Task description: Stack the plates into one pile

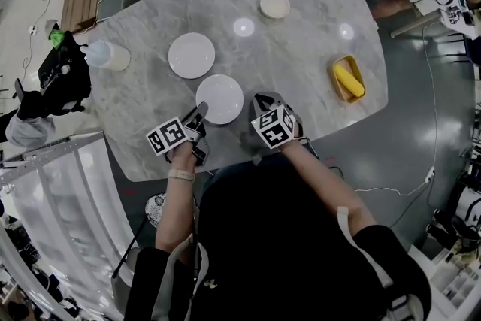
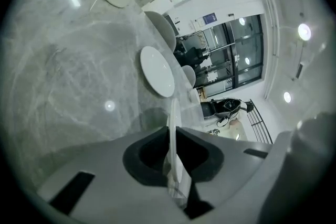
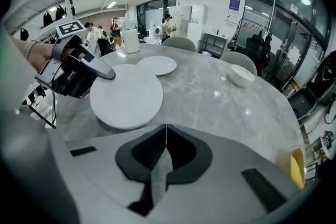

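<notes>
Count on the table (image 1: 301, 64): two white plates, one bowl (image 1: 274, 4), one yellow dish (image 1: 349, 79) and one pale jug (image 1: 107, 55). We also count two grippers.

Plates: the near plate (image 1: 219, 98) lies by the table's near edge, between the two grippers. The far plate (image 1: 192, 55) lies flat just beyond it, up and to the left, with a small gap between them. They are not yet stacked.

Left gripper (image 1: 200, 110): its jaws are clamped on the near plate's left rim. In its own view the rim runs between the pads as a thin vertical sliver. The right gripper view shows the same grip from the side, with a shadow under the plate. We cannot tell whether the plate's far edge still touches the table.

Right gripper (image 1: 264, 103): it sits just right of the near plate without touching it. Its jaws are pressed together with nothing between them.

Hard to read:
- In the head view, the marker cubes cover most of both grippers.
- In the right gripper view, the gripper body cuts off the yellow dish.
- At the top of the left gripper view there is a pale shape we cannot identify.
</notes>
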